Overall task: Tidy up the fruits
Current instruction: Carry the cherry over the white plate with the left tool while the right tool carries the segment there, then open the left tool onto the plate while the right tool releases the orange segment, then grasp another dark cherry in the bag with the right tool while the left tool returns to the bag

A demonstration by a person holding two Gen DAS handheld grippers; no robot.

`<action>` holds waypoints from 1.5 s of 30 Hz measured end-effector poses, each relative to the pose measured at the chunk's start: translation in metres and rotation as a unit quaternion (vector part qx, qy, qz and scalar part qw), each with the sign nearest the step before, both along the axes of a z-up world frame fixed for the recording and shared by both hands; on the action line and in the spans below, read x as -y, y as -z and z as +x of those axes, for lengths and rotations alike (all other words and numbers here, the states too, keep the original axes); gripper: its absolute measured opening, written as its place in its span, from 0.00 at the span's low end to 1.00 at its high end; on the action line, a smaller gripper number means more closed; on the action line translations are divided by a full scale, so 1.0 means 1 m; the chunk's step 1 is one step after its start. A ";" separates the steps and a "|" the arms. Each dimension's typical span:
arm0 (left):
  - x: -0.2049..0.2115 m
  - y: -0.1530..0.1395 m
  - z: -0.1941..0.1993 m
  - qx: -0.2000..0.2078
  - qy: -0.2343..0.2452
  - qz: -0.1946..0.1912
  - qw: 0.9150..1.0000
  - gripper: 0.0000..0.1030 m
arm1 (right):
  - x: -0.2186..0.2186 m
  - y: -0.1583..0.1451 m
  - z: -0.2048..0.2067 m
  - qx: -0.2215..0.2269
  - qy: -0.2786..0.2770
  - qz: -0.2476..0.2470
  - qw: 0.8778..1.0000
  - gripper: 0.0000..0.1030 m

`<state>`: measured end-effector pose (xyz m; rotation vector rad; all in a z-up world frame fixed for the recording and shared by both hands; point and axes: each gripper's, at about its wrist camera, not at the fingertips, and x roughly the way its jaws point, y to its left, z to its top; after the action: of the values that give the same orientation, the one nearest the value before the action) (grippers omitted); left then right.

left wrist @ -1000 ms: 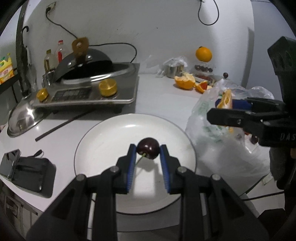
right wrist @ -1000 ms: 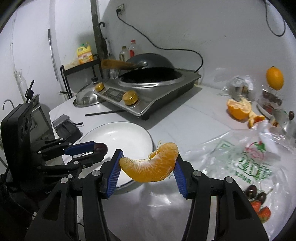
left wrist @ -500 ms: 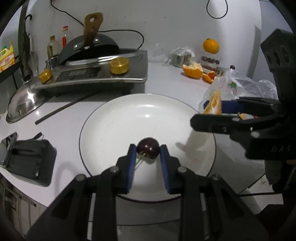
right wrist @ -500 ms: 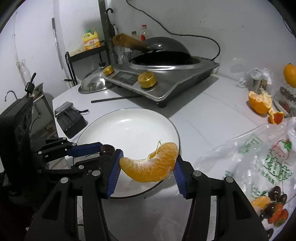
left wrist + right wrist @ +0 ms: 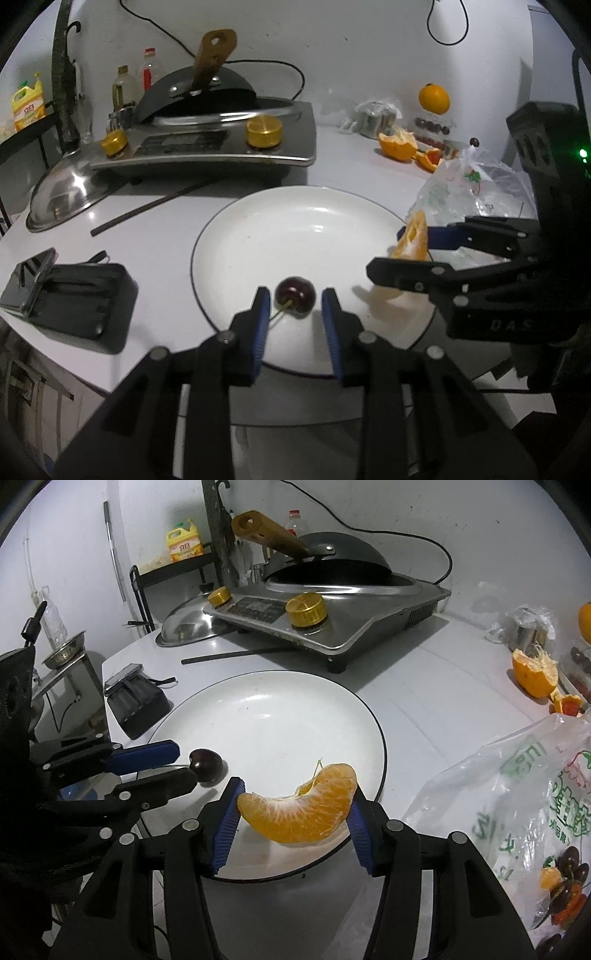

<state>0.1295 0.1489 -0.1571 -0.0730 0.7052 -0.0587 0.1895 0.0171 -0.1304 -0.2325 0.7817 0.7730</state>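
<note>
At the lower centre of the left wrist view, the left gripper (image 5: 295,299) has just been opening: a second ago its blue pads pinched the cherry (image 5: 296,294), and now gaps show on both sides, with the cherry lying between them, apparently resting on the near part of the white plate (image 5: 258,236). At right of the frame the right gripper (image 5: 413,247) reaches in over the plate's rim with the orange segment (image 5: 413,238). That reads as the cherry delivered, first fruit on the plate.

At the lower centre of the right wrist view, the right gripper's jaws have likewise just been easing apart; the segment spans them, its tips still against both pads, low over the plate's near edge. It appears about to be released. The cherry sits at left centre beside the left gripper's fingers (image 5: 146,755). More fruit waits in the plastic bag (image 5: 517,775) at lower right.
</note>
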 end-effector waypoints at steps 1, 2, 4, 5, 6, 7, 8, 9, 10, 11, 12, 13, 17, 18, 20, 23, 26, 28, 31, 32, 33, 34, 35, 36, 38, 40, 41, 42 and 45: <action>0.000 0.000 -0.002 0.001 0.000 0.000 1.000 0.31 | 0.000 0.000 0.000 0.000 0.000 0.002 1.000 0.58; 0.000 -0.001 -0.003 0.001 -0.001 0.001 1.000 0.40 | 0.001 -0.001 -0.001 0.001 -0.001 0.004 1.000 0.64; -0.001 -0.005 -0.008 0.008 -0.007 -0.006 1.000 0.67 | 0.003 -0.005 -0.004 0.006 0.000 0.011 1.000 0.69; -0.002 -0.008 -0.010 0.012 -0.009 -0.011 1.000 0.67 | 0.004 -0.006 -0.004 0.006 0.000 0.013 1.000 0.69; -0.002 -0.009 -0.012 0.014 -0.010 -0.011 1.000 0.67 | 0.006 -0.008 -0.005 0.008 0.001 0.016 1.000 0.69; -0.001 -0.011 -0.014 0.015 -0.012 -0.008 1.000 0.67 | 0.009 -0.011 -0.007 0.012 0.004 0.019 1.000 0.69; 0.000 -0.013 -0.015 0.017 -0.013 -0.005 1.000 0.67 | 0.012 -0.014 -0.008 0.016 0.006 0.020 1.000 0.69; 0.002 -0.014 -0.016 0.017 -0.014 -0.003 1.000 0.67 | 0.015 -0.016 -0.008 0.018 0.008 0.021 1.000 0.69; 0.003 -0.016 -0.016 0.018 -0.015 -0.001 1.000 0.67 | 0.019 -0.020 -0.010 0.022 0.011 0.023 0.999 0.69; 0.006 -0.017 -0.017 0.019 -0.015 0.001 1.000 0.67 | 0.023 -0.023 -0.011 0.025 0.013 0.025 0.999 0.69; 0.009 -0.018 -0.018 0.020 -0.015 0.002 1.000 0.67 | 0.028 -0.026 -0.012 0.028 0.016 0.028 0.999 0.69; 0.011 -0.020 -0.019 0.021 -0.015 0.004 1.000 0.67 | 0.034 -0.029 -0.014 0.032 0.020 0.030 0.999 0.69; 0.026 -0.026 -0.021 0.028 -0.010 0.006 1.000 0.67 | 0.057 -0.039 -0.023 0.045 0.033 0.036 0.998 0.69; 0.030 -0.028 -0.021 0.030 -0.007 0.006 1.000 0.67 | 0.064 -0.041 -0.025 0.047 0.035 0.038 0.998 0.69; 0.040 -0.032 -0.021 0.033 -0.001 0.008 0.999 0.67 | 0.080 -0.047 -0.030 0.054 0.041 0.041 0.997 0.69; 0.057 -0.037 -0.019 0.039 0.010 0.009 0.999 0.67 | 0.101 -0.052 -0.037 0.065 0.048 0.043 0.996 0.69; 0.073 -0.039 -0.016 0.040 0.019 0.012 0.999 0.67 | 0.122 -0.055 -0.043 0.075 0.057 0.041 0.995 0.69; 0.086 -0.040 -0.014 0.039 0.026 0.015 0.999 0.67 | 0.137 -0.055 -0.045 0.078 0.065 0.042 0.994 0.69; 0.105 -0.041 -0.011 0.037 0.039 0.019 0.998 0.67 | 0.161 -0.054 -0.047 0.078 0.079 0.044 0.993 0.68; 0.113 -0.042 -0.010 0.037 0.045 0.022 0.998 0.67 | 0.169 -0.053 -0.047 0.078 0.085 0.044 0.992 0.68; 0.119 -0.043 -0.009 0.037 0.049 0.023 0.998 0.67 | 0.176 -0.052 -0.047 0.077 0.090 0.045 0.992 0.67; 0.125 -0.043 -0.007 0.037 0.054 0.026 0.998 0.67 | 0.182 -0.050 -0.047 0.076 0.094 0.045 0.992 0.66; 0.131 -0.044 -0.006 0.037 0.058 0.028 0.997 0.67 | 0.187 -0.049 -0.047 0.075 0.098 0.045 0.991 0.63; 0.137 -0.045 -0.005 0.037 0.062 0.029 0.997 0.67 | 0.193 -0.048 -0.047 0.074 0.103 0.045 0.991 0.62; 0.150 -0.046 -0.003 0.036 0.072 0.032 0.996 0.67 | 0.206 -0.044 -0.046 0.072 0.113 0.045 0.990 0.61; 0.159 -0.047 0.000 0.034 0.079 0.036 0.996 0.67 | 0.212 -0.040 -0.045 0.070 0.120 0.041 0.989 0.57; 0.165 -0.047 0.001 0.033 0.083 0.038 0.995 0.67 | 0.215 -0.038 -0.045 0.070 0.125 0.037 0.989 0.52; 0.169 -0.047 0.002 0.032 0.086 0.040 0.995 0.67 | 0.220 -0.034 -0.044 0.069 0.131 0.032 0.988 0.48; 0.180 -0.046 0.003 0.030 0.095 0.045 0.994 0.67 | 0.231 -0.023 -0.041 0.060 0.142 0.024 0.988 0.45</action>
<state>0.1320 -0.0314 -0.1111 0.0820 0.6528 -0.2106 0.1488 -0.2137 -0.1071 -0.1195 0.6631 0.5029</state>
